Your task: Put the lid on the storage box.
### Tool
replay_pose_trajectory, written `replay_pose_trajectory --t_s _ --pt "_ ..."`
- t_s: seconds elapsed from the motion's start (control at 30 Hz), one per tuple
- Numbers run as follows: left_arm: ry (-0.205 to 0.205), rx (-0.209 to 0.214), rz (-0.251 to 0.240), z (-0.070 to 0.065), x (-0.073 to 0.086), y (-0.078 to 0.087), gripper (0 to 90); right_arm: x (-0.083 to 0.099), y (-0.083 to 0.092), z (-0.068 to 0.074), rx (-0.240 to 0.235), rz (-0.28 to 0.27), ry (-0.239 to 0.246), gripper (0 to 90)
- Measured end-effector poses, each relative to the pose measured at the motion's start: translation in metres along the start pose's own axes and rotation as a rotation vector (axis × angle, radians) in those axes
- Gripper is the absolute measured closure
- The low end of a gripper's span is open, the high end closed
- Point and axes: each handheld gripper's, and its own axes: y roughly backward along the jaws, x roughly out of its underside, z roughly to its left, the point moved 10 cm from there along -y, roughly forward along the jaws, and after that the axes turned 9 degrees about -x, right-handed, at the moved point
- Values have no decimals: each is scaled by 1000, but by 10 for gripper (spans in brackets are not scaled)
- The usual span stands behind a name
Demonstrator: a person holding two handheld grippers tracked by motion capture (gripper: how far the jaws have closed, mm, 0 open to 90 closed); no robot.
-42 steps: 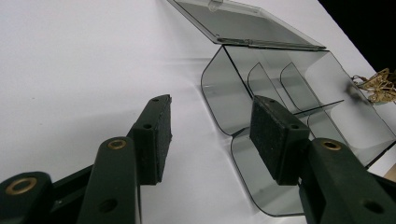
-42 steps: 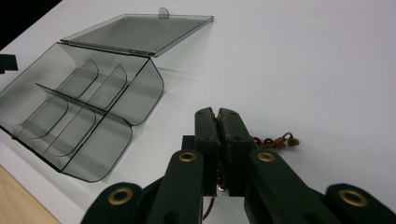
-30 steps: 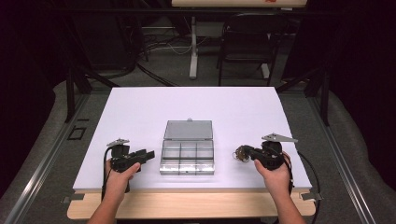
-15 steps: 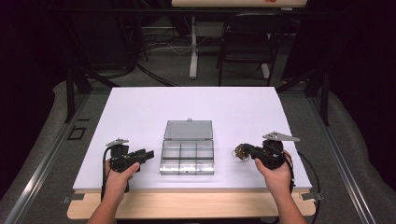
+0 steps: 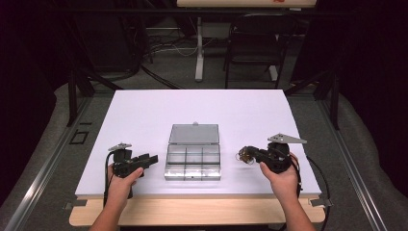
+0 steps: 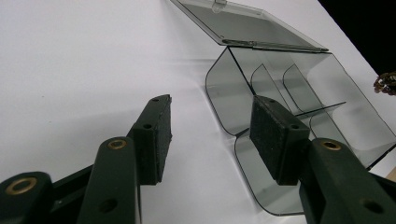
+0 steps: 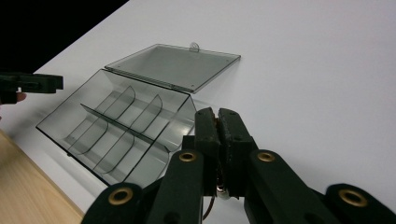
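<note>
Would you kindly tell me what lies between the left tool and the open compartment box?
Only bare white table lies between the left tool and the compartment box, in the high view.

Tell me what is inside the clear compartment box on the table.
The clear box lies open, lid flat behind it. Dividers split it into six compartments, and all look empty. The left hand-held gripper hides part of the nearest compartment in its own view.

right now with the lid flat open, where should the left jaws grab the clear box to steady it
Judging by its pose, take the clear box by its left end wall, coming in from the left. That wall stands upright and bare, nearest the open left gripper, and thin enough to pinch, one jaw inside a compartment.
</note>
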Motion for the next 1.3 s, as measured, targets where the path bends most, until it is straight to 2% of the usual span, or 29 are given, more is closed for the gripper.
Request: replay_pose_trajectory --t_s 0.37,0.67,1.1,1.3 --pt "17 0 -5 2 -1 1 488 -14 -10 22 -42 7 52 871" --pt "10 -1 -5 4 0 2 487 -18 -20 40 -70 30 89 871" --pt "19 -3 1 4 1 1 487 -16 -33 64 -116 62 135 871" --pt "15 -3 -3 5 0 1 487 -15 -39 74 -139 70 142 871"
